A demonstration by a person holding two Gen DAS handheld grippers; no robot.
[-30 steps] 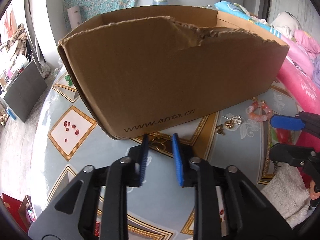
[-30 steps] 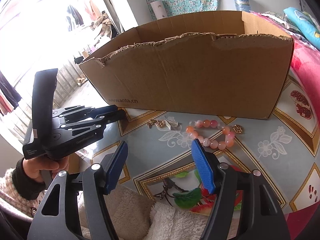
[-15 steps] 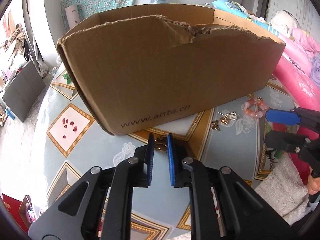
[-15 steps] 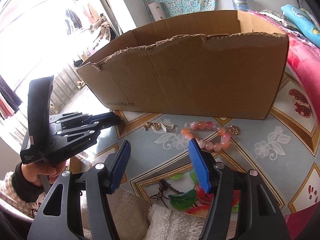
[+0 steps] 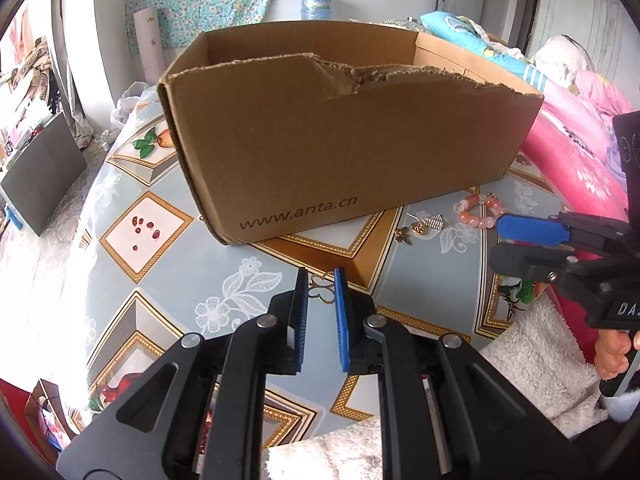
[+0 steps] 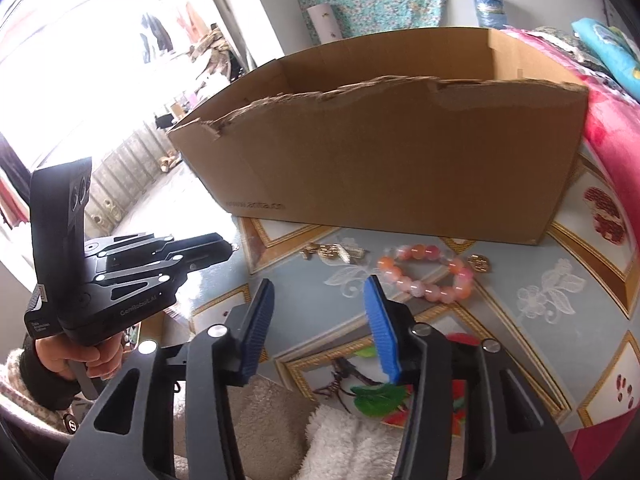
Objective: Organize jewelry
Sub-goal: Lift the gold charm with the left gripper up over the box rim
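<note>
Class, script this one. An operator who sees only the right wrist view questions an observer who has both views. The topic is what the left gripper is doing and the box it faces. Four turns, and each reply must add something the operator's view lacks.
Operator: I see the left gripper only side-on. Is anything in it?
Observer: Yes. The left wrist view shows a small gold charm pinched between its blue pads, near their tips.
Operator: The print low on the cardboard box is a blur to me. Can you read it?
Observer: In the left wrist view the lettering reads www.anta.cn, near the box's bottom corner.
</note>
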